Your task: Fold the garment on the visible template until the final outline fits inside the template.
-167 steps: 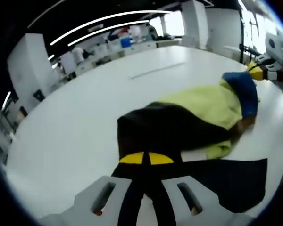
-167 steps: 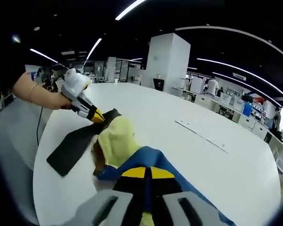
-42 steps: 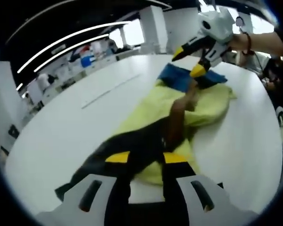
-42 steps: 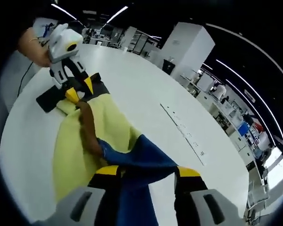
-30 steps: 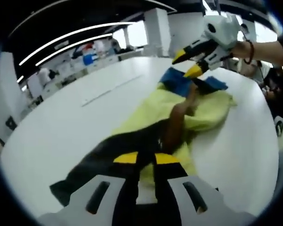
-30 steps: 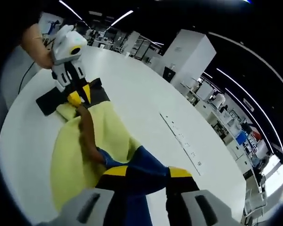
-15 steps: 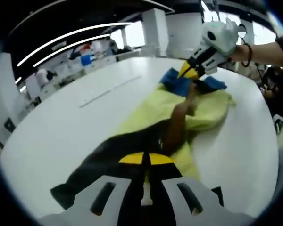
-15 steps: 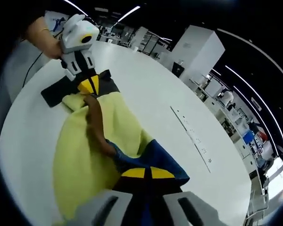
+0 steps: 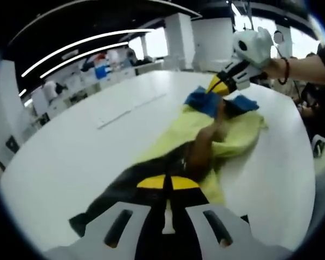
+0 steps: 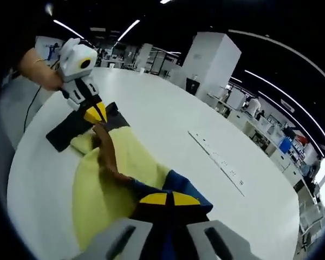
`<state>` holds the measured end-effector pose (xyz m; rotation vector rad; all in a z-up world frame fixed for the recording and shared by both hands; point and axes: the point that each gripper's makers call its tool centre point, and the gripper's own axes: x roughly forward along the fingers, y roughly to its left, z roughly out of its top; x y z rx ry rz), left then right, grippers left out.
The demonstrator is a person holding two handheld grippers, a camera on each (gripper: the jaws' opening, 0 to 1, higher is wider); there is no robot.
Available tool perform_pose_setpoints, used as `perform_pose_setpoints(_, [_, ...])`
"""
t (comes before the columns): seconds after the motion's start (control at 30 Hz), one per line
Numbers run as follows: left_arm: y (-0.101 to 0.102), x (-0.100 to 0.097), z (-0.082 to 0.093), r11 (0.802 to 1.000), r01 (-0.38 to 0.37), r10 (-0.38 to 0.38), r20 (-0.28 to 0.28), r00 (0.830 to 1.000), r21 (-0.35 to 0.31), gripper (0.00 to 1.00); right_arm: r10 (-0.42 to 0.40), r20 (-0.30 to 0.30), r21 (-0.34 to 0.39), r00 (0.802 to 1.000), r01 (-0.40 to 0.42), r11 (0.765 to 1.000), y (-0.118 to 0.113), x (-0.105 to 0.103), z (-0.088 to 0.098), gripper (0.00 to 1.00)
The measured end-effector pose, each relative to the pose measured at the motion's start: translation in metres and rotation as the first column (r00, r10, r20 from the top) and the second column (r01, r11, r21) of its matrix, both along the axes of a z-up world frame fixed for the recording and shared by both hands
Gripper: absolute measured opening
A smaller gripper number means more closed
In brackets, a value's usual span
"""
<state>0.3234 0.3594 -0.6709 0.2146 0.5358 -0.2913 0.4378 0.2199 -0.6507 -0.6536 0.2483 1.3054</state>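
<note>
A yellow garment (image 9: pixel 235 130) with a brown band, a blue end and a black end lies stretched along the white table. My left gripper (image 9: pixel 168 183) is shut on the black end, over the black template (image 9: pixel 82 222). At the far end my right gripper (image 9: pixel 216 86) pinches the blue part. In the right gripper view my right gripper (image 10: pixel 169 199) is shut on the blue cloth, with the yellow garment (image 10: pixel 100 184) running away from it. The left gripper (image 10: pixel 95 115) there holds the black end above the template (image 10: pixel 65 132).
The round white table (image 9: pixel 70 157) has a thin seam strip (image 9: pixel 130 108) across its middle, also seen as the strip (image 10: pixel 216 157). A person's hand (image 9: pixel 295 65) holds the right gripper. A white pillar (image 10: pixel 211 59) and office desks stand beyond the table (image 10: pixel 168 119).
Both grippers stood open around the cloth 1.4 s ago and have since shut, the left on the black end and the right on the blue end. Little else has moved in the last half second.
</note>
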Motion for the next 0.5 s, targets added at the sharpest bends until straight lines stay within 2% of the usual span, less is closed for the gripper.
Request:
perform_pose_setpoints(0.17, [0.015,0.011,0.027,0.999,-0.032,0.033,0.062,0.998,-0.008,0.0,-0.03,-0.04,0.083,0.999,0.033,0.996,0.003,0.003,0.017,0.0])
perform_pose_setpoints(0.27, [0.025,0.025,0.044,0.997,-0.061,0.065,0.098,0.993,-0.044,0.0,-0.06,-0.086,0.154,0.994,0.073,0.985,0.007,0.008,0.027,0.0])
perform_pose_setpoints(0.33, [0.031,0.035,0.054,0.996,-0.077,0.083,0.12,0.989,-0.053,0.0,-0.078,-0.093,0.174,0.993,0.093,0.98,0.008,0.014,0.032,0.0])
perform_pose_setpoints(0.4, [0.037,0.046,0.061,0.994,-0.092,0.1,0.138,0.985,-0.063,0.0,-0.099,-0.106,0.21,0.989,0.119,0.97,0.011,0.021,0.039,0.0])
perform_pose_setpoints(0.5, [0.041,0.059,0.064,0.989,-0.11,0.123,0.149,0.981,-0.095,0.0,-0.121,-0.098,0.214,0.988,0.14,0.967,0.014,0.03,0.042,0.0])
